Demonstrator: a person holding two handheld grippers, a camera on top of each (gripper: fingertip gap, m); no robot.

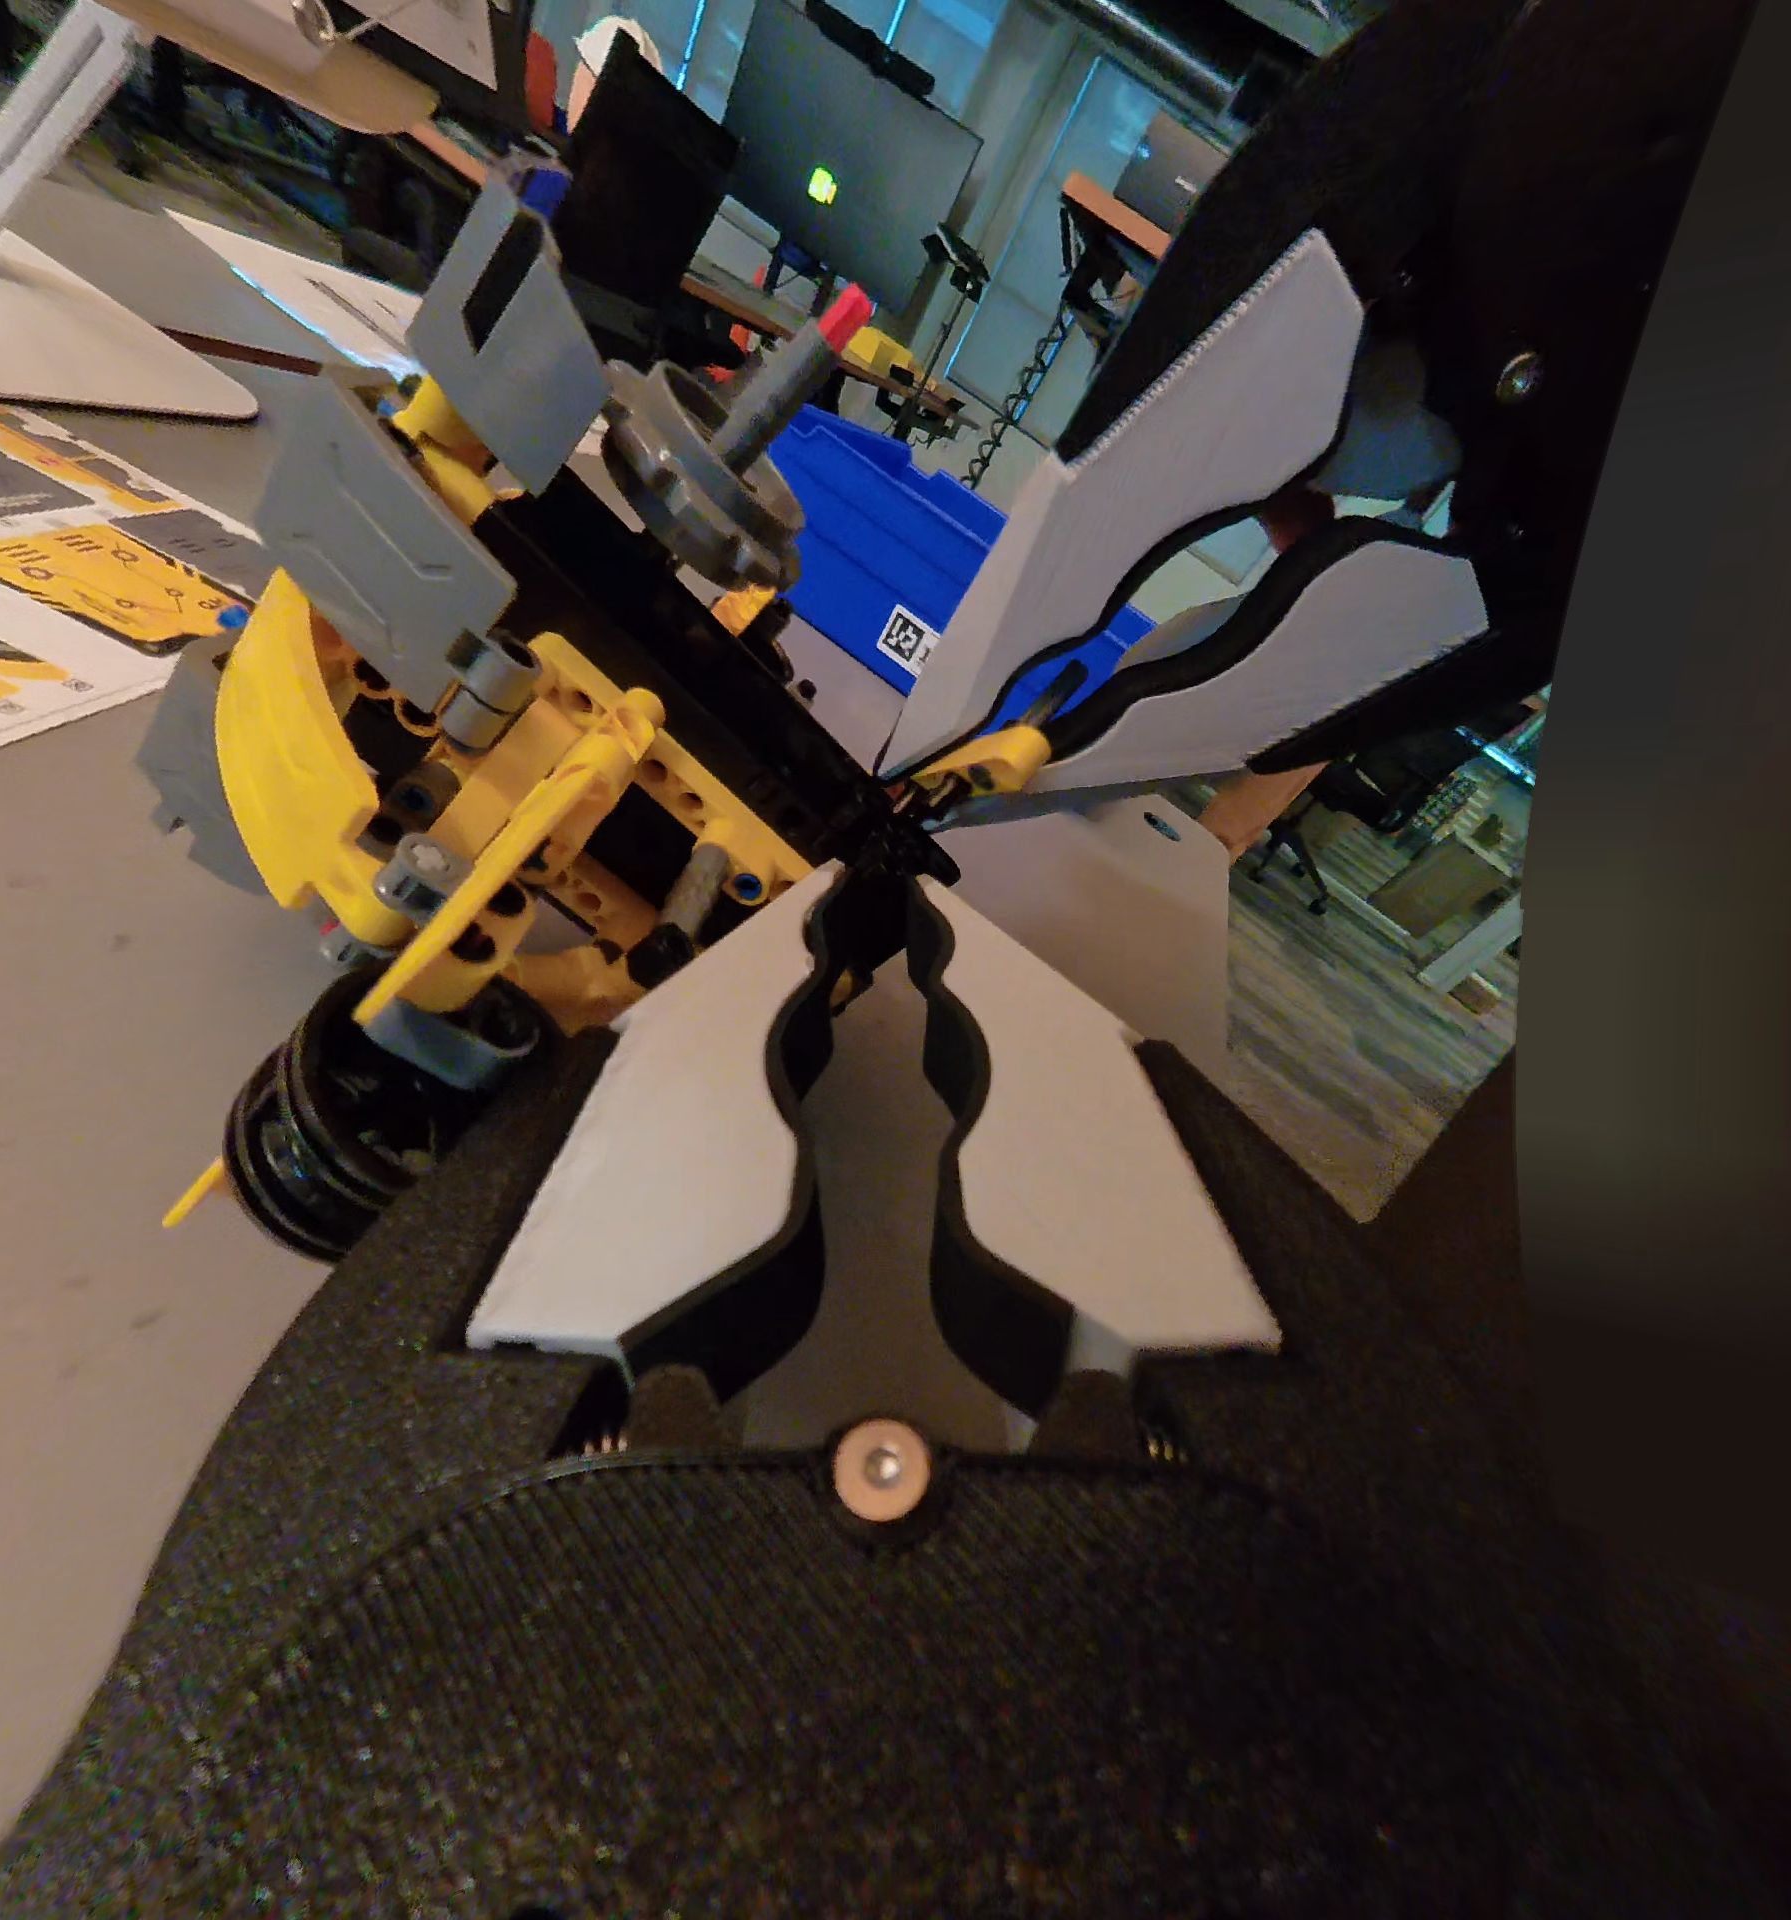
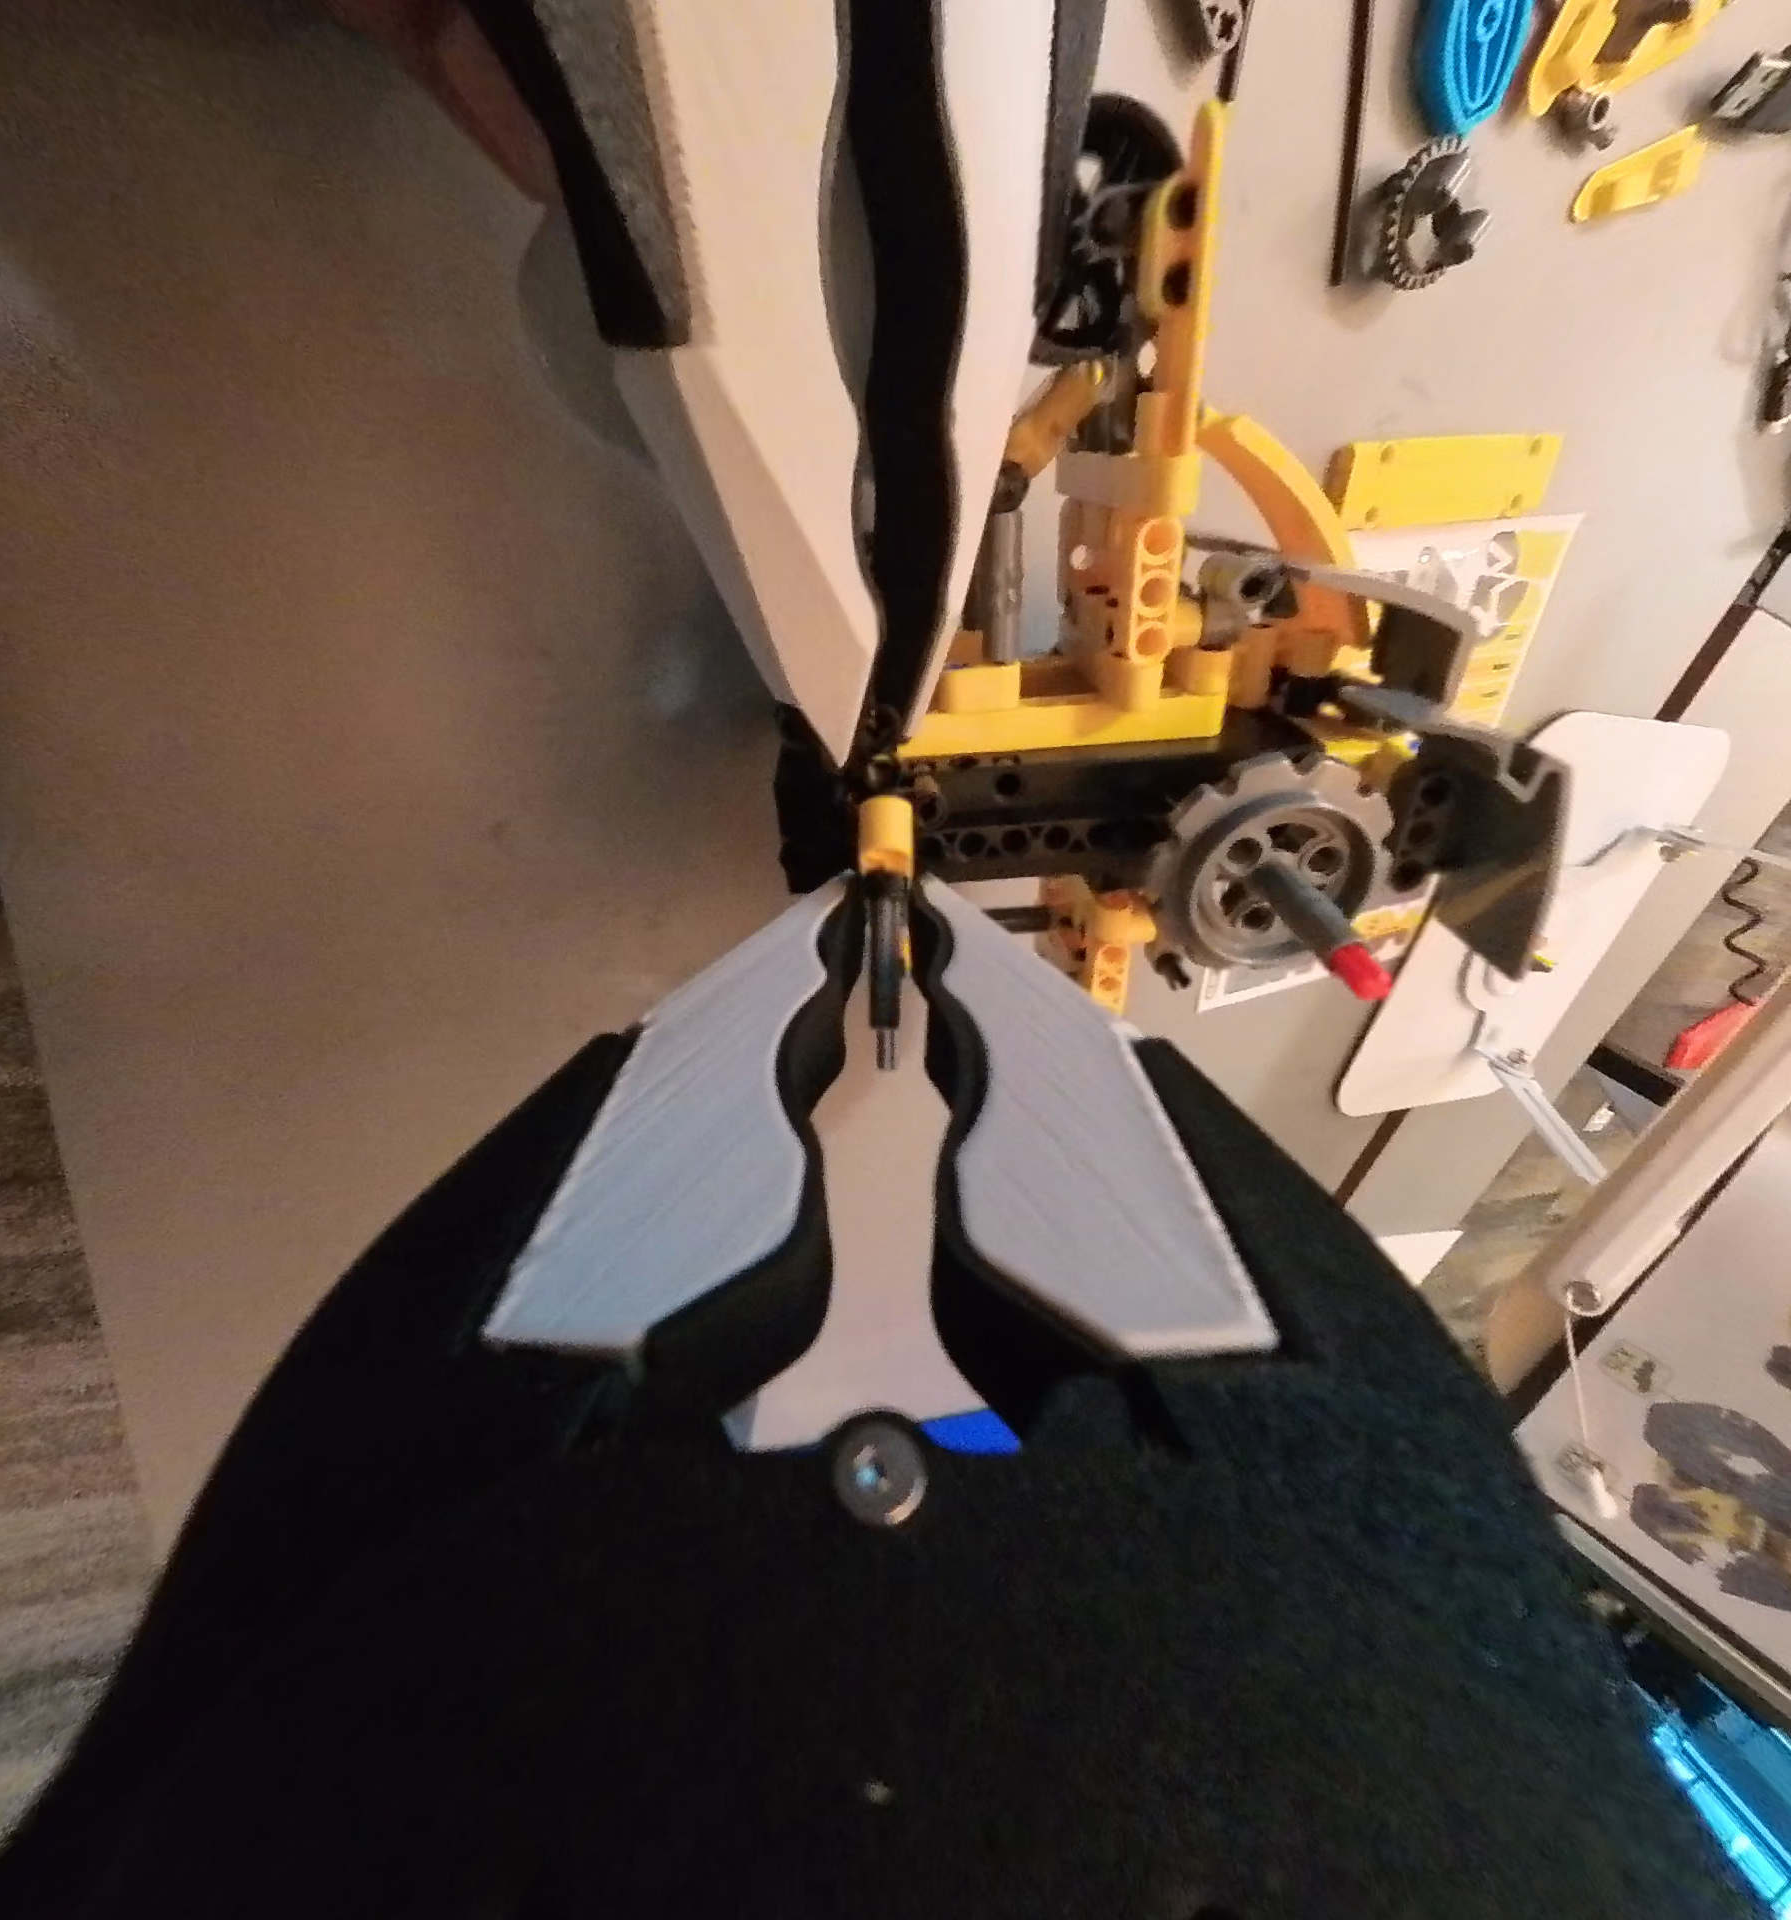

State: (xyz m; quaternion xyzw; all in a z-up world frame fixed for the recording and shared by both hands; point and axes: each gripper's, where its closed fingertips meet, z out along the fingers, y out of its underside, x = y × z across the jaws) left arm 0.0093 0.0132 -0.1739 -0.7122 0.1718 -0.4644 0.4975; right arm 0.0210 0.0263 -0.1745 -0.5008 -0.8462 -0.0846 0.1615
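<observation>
Left wrist view: left claw point(image 1: 870, 883) pinches the yellow-and-black brick-built vehicle model point(image 1: 517, 748); right claw point(image 2: 883, 896) clamps a small yellow connector on a black pin point(image 2: 885, 831) against it.

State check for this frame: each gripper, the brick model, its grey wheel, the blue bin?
left gripper: shut on the black end of the model.
right gripper: shut on a small yellow connector with a black pin.
brick model: partly built, tilted, one black tyre near the table.
grey wheel: mounted, tyreless, axle sticking out.
blue bin: on the table; contents hidden.
</observation>
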